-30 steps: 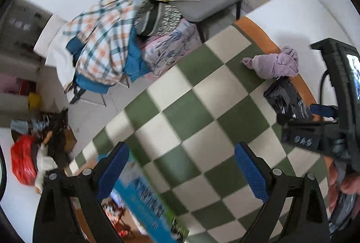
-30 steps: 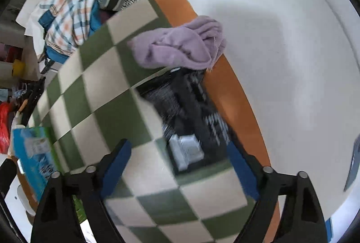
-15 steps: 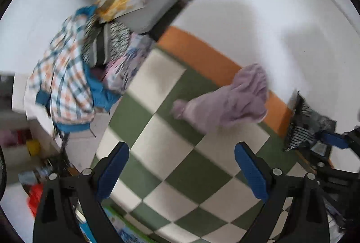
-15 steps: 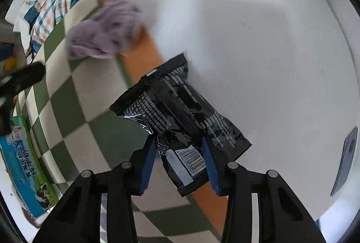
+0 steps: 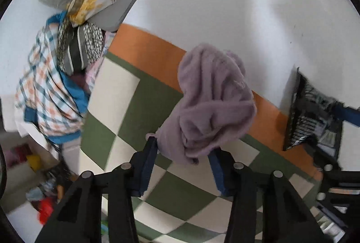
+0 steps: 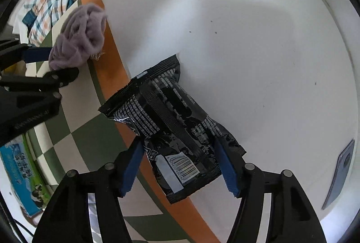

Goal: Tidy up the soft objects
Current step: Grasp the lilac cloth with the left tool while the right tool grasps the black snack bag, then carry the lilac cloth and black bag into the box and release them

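- Both grippers come down since the earlier frame; left gripper (image 5: 183,156) jaws just closed, pinching the purple cloth (image 5: 211,101).
- Right gripper (image 6: 180,163) jaws just spread wider around the black packet (image 6: 171,126) at 6 o'clock; grip unclear.
- Nothing looks sorted yet.

The crumpled lilac fleece cloth (image 5: 211,103) hides the tips of the left gripper's (image 5: 183,154) blue pads. The glossy black printed snack packet (image 5: 312,112) is motion-blurred, its print unreadable. The blue-green printed carton (image 6: 21,177) is cut off at the frame edge.
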Demonstrator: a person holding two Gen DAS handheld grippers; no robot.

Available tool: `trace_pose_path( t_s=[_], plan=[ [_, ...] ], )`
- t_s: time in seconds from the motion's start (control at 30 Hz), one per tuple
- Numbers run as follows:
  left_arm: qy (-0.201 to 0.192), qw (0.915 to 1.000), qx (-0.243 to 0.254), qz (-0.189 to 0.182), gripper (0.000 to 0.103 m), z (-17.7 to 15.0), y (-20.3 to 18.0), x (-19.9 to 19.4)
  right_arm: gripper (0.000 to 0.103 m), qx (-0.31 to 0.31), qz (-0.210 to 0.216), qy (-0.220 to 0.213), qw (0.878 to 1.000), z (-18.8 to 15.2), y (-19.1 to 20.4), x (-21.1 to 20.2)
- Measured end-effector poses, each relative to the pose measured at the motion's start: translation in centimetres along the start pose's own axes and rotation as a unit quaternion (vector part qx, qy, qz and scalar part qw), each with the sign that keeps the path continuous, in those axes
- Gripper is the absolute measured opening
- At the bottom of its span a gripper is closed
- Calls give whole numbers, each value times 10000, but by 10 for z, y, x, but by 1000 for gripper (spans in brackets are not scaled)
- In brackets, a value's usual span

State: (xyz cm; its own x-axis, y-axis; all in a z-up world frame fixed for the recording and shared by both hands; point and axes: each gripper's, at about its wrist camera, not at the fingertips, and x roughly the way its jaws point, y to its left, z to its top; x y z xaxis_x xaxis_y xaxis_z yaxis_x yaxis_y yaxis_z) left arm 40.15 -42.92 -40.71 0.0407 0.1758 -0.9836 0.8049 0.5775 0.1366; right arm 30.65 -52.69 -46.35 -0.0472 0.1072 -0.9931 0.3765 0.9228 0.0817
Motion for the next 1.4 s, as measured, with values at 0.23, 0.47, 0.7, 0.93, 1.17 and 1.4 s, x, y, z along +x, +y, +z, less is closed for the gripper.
trace_pose_path(
  t_s=[0.23,0.47,0.7,0.93,1.17,1.4],
  plan=[
    [-175,9963,-694,-466,41,-26,1,-9,19,-163,-22,-140,9998,1,26,-11],
    [-294,9902,-1097,-811,41,-52,-4,-20,5,-320,257,-218,9989,-11,47,-28],
    [-90,9794,-1683,-1108,41,-73,13,-9,75,-1084,-164,-138,9939,9,41,-36],
    [151,9673,-2151,-1335,41,-89,24,11,78,-1925,-435,742,9775,39,57,8],
    [17,9607,-2380,-1428,41,-111,26,6,54,-1300,-360,422,9900,40,70,-3],
    [-382,9437,-2846,-1641,40,-173,31,-24,50,-842,-75,236,9961,1,80,-35]
  ],
)
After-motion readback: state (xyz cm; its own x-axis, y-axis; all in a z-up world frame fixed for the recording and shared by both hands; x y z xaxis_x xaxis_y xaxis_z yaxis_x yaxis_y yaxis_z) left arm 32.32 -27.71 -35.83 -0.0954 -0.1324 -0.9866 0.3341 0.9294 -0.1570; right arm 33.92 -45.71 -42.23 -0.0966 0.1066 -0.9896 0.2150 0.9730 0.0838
